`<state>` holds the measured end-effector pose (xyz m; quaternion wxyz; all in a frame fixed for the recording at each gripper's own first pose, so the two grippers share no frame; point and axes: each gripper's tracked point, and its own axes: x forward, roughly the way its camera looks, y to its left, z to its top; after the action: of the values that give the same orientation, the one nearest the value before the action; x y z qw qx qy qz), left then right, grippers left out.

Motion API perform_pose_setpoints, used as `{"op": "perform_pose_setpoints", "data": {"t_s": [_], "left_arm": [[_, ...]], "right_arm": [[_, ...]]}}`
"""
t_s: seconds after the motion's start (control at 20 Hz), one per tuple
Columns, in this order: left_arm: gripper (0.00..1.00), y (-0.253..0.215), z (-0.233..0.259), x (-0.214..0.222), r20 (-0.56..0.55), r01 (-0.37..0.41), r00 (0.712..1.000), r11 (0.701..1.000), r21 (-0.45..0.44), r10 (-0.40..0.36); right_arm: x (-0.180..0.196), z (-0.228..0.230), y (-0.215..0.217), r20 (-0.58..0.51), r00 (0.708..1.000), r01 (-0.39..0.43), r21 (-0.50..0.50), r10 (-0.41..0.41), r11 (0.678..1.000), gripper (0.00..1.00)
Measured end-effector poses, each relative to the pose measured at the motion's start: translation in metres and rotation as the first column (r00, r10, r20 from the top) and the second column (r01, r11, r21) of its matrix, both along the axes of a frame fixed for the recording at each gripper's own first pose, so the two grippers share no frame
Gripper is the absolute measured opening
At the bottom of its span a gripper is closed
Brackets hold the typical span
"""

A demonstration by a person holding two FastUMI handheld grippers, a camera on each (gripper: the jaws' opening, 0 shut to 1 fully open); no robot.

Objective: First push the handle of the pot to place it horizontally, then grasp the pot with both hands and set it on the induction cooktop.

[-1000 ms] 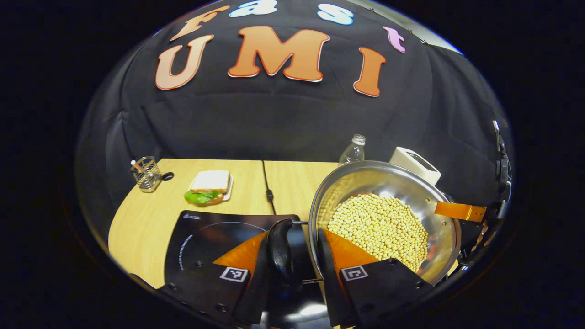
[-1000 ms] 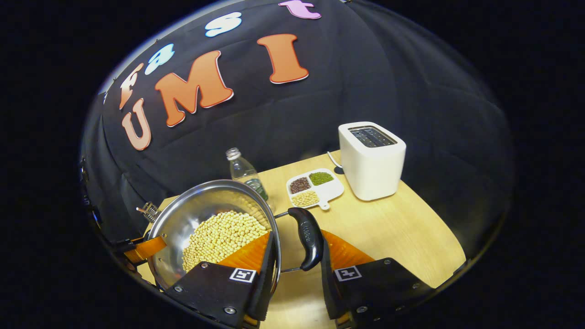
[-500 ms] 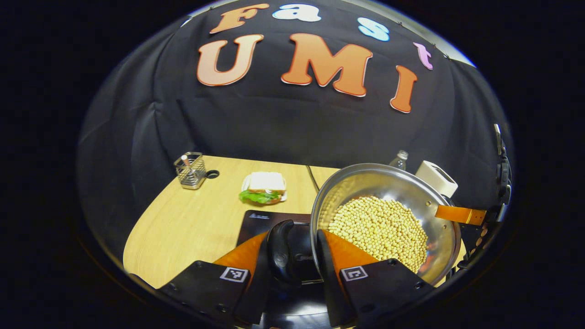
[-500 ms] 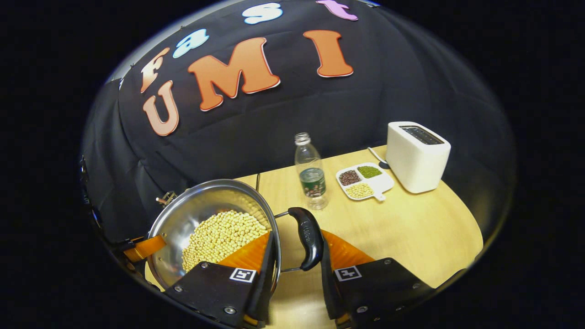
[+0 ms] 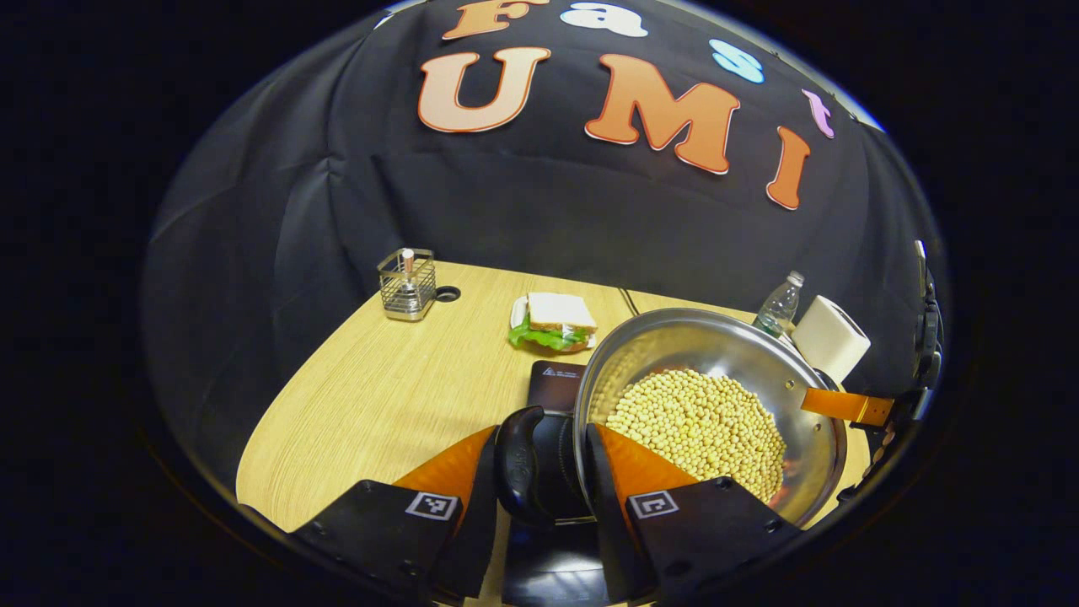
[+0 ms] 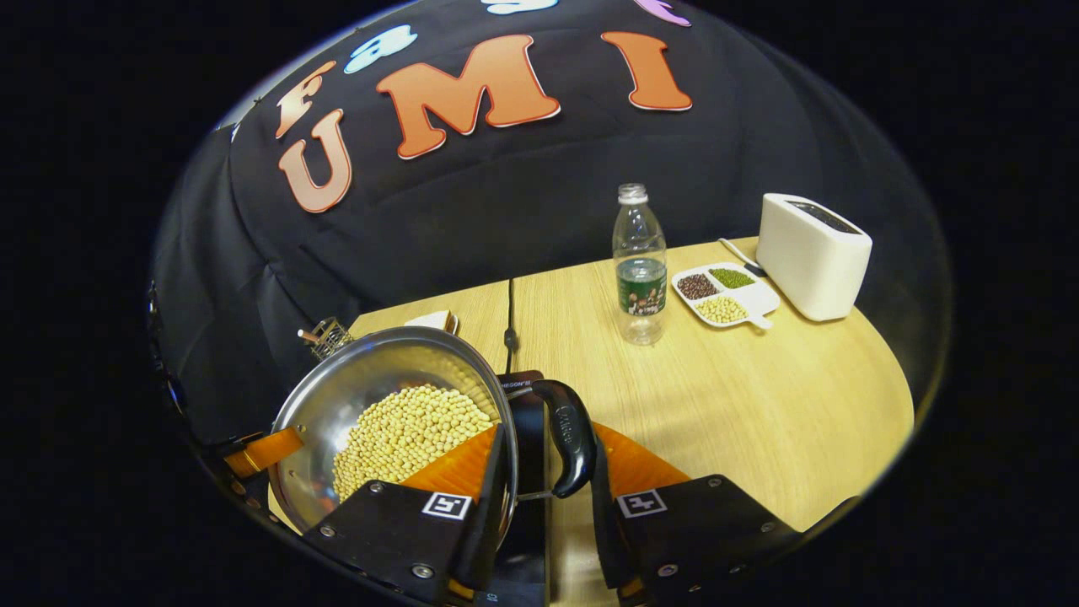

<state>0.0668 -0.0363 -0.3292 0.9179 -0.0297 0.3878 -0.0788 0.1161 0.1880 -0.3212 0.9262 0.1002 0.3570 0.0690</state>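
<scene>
Pot (image 5: 708,405) has been carried leftward since 1 s ago and is now held over cooktop (image 5: 555,377), w/ sandwich (image 5: 552,320) beyond. Left gripper (image 5: 539,472) is clamped on one pot handle (image 5: 516,464), right gripper (image 6: 544,472) on the other (image 6: 569,434).

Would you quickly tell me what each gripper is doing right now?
Left gripper: shut on the steel pot's black side handle.
Right gripper: shut on its other black handle.
</scene>
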Motion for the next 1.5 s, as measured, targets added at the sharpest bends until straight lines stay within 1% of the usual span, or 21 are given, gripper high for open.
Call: {"op": "perform_pose_setpoints", "data": {"t_s": [0.05, 0.1, 0.25, 0.3, 0.35, 0.4, 0.45, 0.55, 0.65, 0.7, 0.75, 0.8, 0.85, 0.9, 1.0, 1.1, 1.3, 1.35, 1.4, 1.45, 1.5], "left_arm": [[0.60, 0.004, -0.003, 0.000, -0.003, -0.002, 1.000, 1.000, -0.001, 0.002], [0.57, 0.009, -0.008, -0.002, -0.010, -0.004, 1.000, 1.000, -0.001, 0.004], [0.63, 0.014, -0.022, -0.006, -0.038, -0.012, 0.999, 1.000, -0.013, 0.011], [0.57, 0.014, -0.026, -0.006, -0.046, -0.013, 0.999, 1.000, -0.015, 0.012], [0.60, 0.015, -0.029, -0.006, -0.057, -0.011, 0.998, 1.000, -0.015, 0.010], [0.57, 0.016, -0.031, -0.009, -0.071, -0.011, 0.997, 1.000, -0.017, 0.010], [0.57, 0.017, -0.030, -0.007, -0.048, -0.011, 0.999, 1.000, -0.016, 0.010], [0.63, 0.015, -0.030, -0.008, -0.053, -0.004, 0.999, 1.000, -0.010, 0.003], [0.59, 0.017, -0.029, -0.008, -0.049, -0.009, 0.999, 1.000, -0.001, 0.009], [0.60, 0.018, -0.025, -0.008, -0.033, -0.016, 0.999, 1.000, 0.010, 0.017], [0.65, 0.023, -0.017, -0.001, 0.005, -0.033, 0.999, 0.999, 0.033, 0.033], [0.77, 0.027, -0.004, 0.002, 0.051, -0.049, 0.998, 0.997, 0.052, 0.047], [0.88, 0.032, 0.012, 0.008, 0.096, -0.066, 0.994, 0.995, 0.075, 0.059], [1.00, 0.035, 0.022, 0.008, 0.132, -0.075, 0.989, 0.993, 0.095, 0.062], [0.98, 0.030, 0.053, 0.010, 0.200, -0.077, 0.978, 0.992, 0.102, 0.055], [0.98, 0.020, 0.089, 0.011, 0.265, -0.073, 0.963, 0.994, 0.083, 0.049], [0.98, 0.012, 0.178, 0.013, 0.406, -0.082, 0.913, 0.994, 0.072, 0.046], [0.96, 0.011, 0.201, 0.013, 0.442, -0.088, 0.896, 0.994, 0.071, 0.048], [0.98, 0.013, 0.223, 0.012, 0.476, -0.096, 0.878, 0.993, 0.073, 0.050], [0.96, 0.016, 0.246, 0.011, 0.508, -0.107, 0.860, 0.992, 0.073, 0.055], [0.98, 0.019, 0.263, 0.005, 0.534, -0.114, 0.843, 0.991, 0.069, 0.060]], "right_arm": [[-0.002, -0.004, 0.003, -0.009, 1.000, -0.002, -0.003, 0.002, 1.000, 0.48], [-0.003, -0.007, 0.005, -0.012, 1.000, -0.003, -0.006, 0.003, 1.000, 0.49], [-0.005, -0.015, 0.011, -0.024, 1.000, -0.005, -0.021, 0.004, 1.000, 0.48], [-0.006, -0.018, 0.011, -0.031, 1.000, -0.005, -0.023, 0.004, 1.000, 0.49], [-0.007, -0.021, 0.012, -0.038, 0.999, -0.004, -0.024, 0.003, 1.000, 0.49], [-0.009, -0.024, 0.012, -0.047, 0.999, -0.003, -0.024, 0.002, 1.000, 0.45], [-0.008, -0.024, 0.013, -0.042, 0.999, 0.001, -0.017, -0.001, 1.000, 0.49], [-0.009, -0.025, 0.012, -0.042, 0.999, -0.002, -0.023, 0.001, 1.000, 0.51], [-0.011, -0.025, 0.012, -0.041, 0.999, -0.004, -0.030, 0.003, 1.000, 0.53], [-0.012, -0.022, 0.012, -0.031, 0.999, -0.010, -0.035, 0.009, 0.999, 0.57], [-0.006, -0.012, 0.010, 0.013, 1.000, -0.005, -0.042, 0.005, 0.999, 0.53], [-0.003, 0.001, 0.006, 0.057, 0.998, -0.003, -0.050, 0.006, 0.999, 0.63], [-0.002, 0.014, 0.003, 0.087, 0.996, -0.005, -0.049, 0.009, 0.999, 0.66], [-0.003, 0.026, 0.001, 0.109, 0.994, -0.012, -0.048, 0.017, 0.999, 0.80], [-0.004, 0.053, -0.008, 0.163, 0.986, -0.022, -0.059, 0.032, 0.998, 0.93], [-0.005, 0.081, -0.024, 0.230, 0.973, -0.014, -0.086, 0.034, 0.996, 0.94], [-0.012, 0.140, -0.069, 0.346, 0.938, 0.025, -0.112, 0.016, 0.993, 0.94], [-0.014, 0.154, -0.082, 0.372, 0.928, 0.035, -0.115, 0.010, 0.993, 0.94], [-0.019, 0.168, -0.095, 0.396, 0.918, 0.044, -0.120, 0.007, 0.992, 0.94], [-0.024, 0.182, -0.108, 0.420, 0.908, 0.054, -0.124, 0.003, 0.991, 0.94], [-0.029, 0.195, -0.122, 0.443, 0.896, 0.063, -0.129, 0.001, 0.990, 0.94]]}}
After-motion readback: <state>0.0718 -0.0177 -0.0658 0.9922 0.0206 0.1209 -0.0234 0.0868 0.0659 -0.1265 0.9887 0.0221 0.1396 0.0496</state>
